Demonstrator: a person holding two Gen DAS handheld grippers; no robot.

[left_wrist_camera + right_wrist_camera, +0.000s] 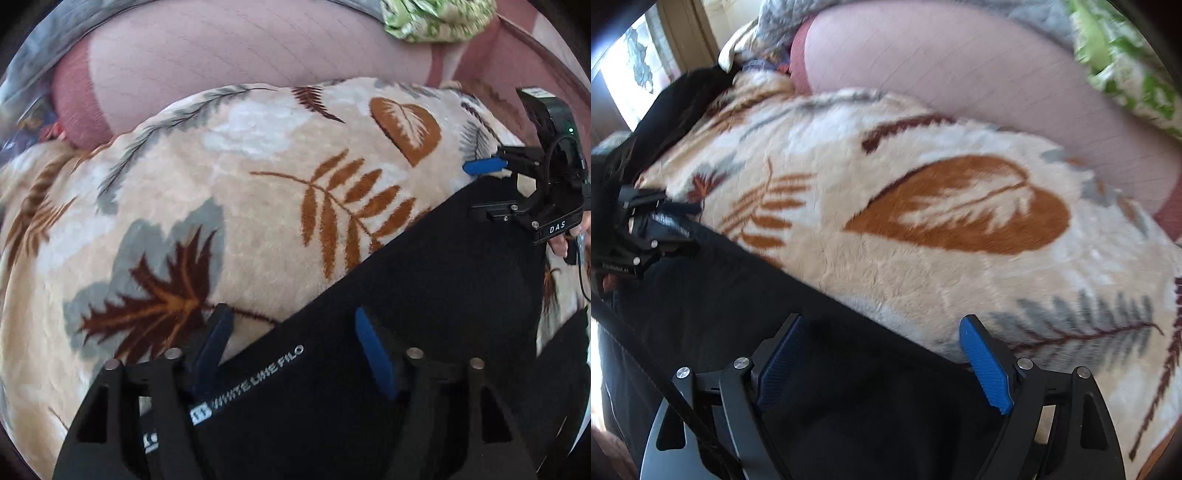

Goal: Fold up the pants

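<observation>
Black pants (436, 295) lie on a cream leaf-patterned blanket (240, 206); a waistband with white lettering (255, 380) runs between my left fingers. My left gripper (291, 332) is open, its blue pads astride the waistband edge. My right gripper (882, 332) is open over the black fabric (831, 387), one pad on the pants side, one over the blanket (923, 240). The right gripper also shows in the left wrist view (484, 166) at the pants' far edge. The left gripper shows in the right wrist view (657, 229) at the left.
A pink sheet (221, 55) covers the bed behind the blanket. A green patterned cloth (436, 18) and a grey quilt (55, 44) lie at the back. A window (631, 74) is at the far left in the right wrist view.
</observation>
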